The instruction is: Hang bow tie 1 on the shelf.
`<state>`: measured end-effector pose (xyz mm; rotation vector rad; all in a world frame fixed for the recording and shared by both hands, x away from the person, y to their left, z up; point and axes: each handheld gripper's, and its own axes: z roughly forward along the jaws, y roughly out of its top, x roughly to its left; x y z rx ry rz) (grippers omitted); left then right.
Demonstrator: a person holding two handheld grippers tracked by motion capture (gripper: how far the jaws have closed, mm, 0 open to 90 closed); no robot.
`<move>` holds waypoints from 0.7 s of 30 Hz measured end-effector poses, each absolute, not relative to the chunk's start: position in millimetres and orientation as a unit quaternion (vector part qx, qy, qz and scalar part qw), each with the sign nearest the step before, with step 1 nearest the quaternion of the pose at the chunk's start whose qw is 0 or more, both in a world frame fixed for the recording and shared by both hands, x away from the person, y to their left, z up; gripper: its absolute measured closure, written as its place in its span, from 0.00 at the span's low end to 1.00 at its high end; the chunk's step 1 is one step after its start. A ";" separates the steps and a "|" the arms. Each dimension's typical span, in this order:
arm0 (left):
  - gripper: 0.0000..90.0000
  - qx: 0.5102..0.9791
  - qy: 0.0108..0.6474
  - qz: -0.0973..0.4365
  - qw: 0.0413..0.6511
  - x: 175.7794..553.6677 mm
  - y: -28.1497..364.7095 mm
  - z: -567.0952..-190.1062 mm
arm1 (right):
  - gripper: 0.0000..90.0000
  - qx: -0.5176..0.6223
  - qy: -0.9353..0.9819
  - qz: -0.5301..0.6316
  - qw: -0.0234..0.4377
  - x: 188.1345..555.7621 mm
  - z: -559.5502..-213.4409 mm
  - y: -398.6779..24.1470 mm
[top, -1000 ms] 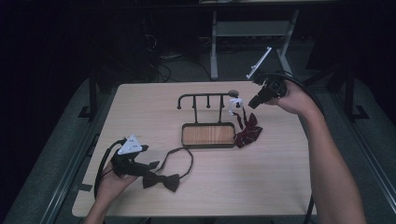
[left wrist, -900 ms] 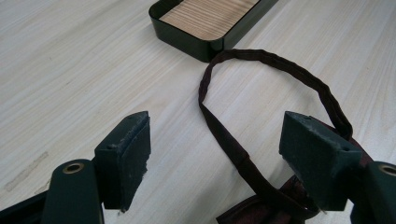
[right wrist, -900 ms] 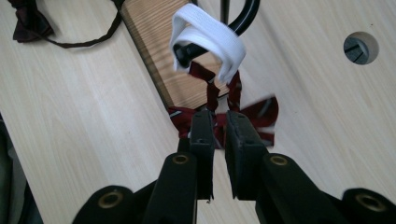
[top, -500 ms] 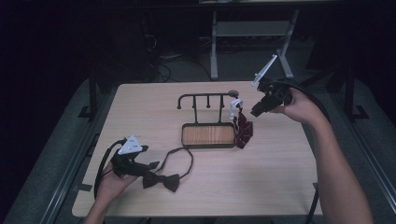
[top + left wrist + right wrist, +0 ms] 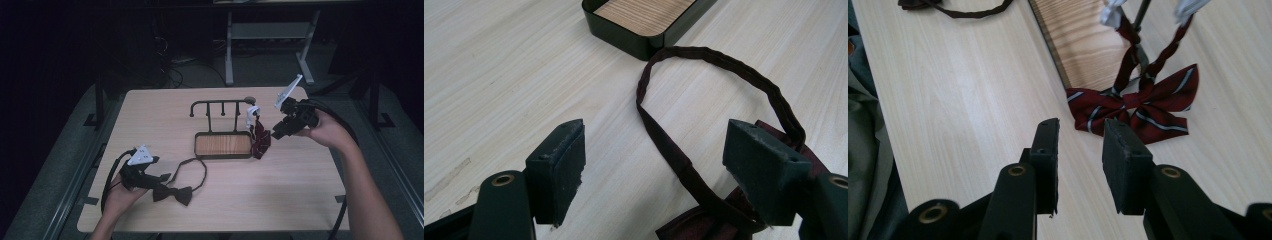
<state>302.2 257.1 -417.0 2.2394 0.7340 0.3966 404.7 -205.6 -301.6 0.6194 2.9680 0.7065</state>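
A pale wood-grain tabletop (image 5: 300, 190) is sitting in a dark room. Beside the black metal hook rack with its wooden tray (image 5: 222, 144), the right claw (image 5: 278, 134) is opening, empty, near a striped red bow tie (image 5: 260, 142); the left claw (image 5: 162, 178) is gaping wide, empty, around a dark maroon bow tie's strap (image 5: 172, 192).

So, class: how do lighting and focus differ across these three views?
High view: dim, the room black around the lit table. Left gripper view: bright, the dark bow tie strap sharp, near pads soft. Right gripper view: bright, the striped bow tie crisp.
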 end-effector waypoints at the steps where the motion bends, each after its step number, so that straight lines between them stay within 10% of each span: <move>1: 0.28 0.872 0.286 0.154 0.367 302.2 257.1 -417.0 | 0.74 0.199 0.953 0.227 0.014 404.7 -301.6 -205.6; 21: 0.28 0.875 0.286 0.146 0.362 302.6 254.6 -419.9 | 0.69 0.192 0.948 0.254 -0.002 381.6 -339.2 -216.2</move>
